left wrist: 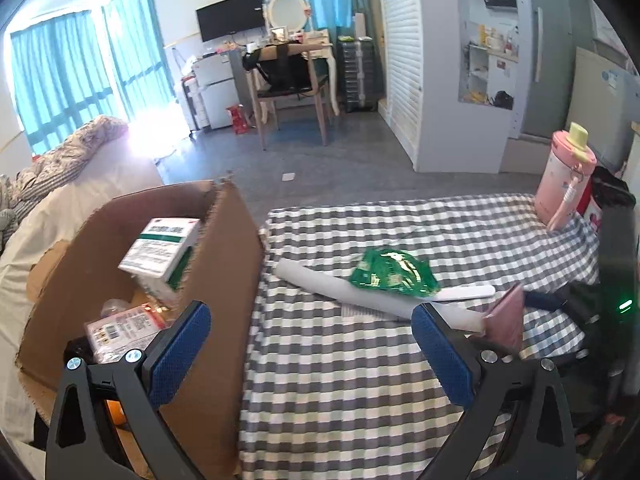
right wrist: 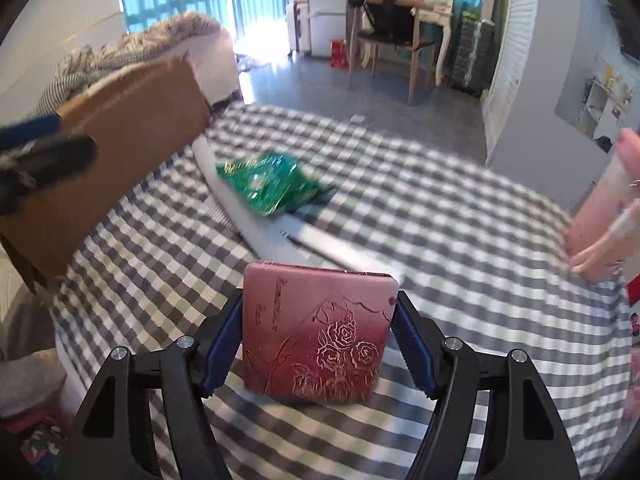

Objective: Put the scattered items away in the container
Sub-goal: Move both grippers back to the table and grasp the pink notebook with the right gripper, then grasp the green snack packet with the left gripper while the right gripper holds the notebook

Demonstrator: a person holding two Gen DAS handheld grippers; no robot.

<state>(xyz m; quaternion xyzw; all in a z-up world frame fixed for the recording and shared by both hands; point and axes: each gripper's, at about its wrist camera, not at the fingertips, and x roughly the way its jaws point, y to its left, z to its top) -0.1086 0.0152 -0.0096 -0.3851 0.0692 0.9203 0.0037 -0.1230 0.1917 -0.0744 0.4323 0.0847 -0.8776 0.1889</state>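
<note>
My right gripper is shut on a pink rose-patterned case, held above the checked tablecloth; the case also shows in the left wrist view. My left gripper is open and empty, straddling the right wall of the cardboard box. The box holds a green-and-white medicine box and a red-and-white packet. A green foil packet lies on a white roll and a white flat stick mid-table. The box and green packet show in the right wrist view.
A pink bottle with a yellow cap stands at the table's far right corner, beside dark gear. A bed with bedding lies left of the box. A chair and desk stand across the floor.
</note>
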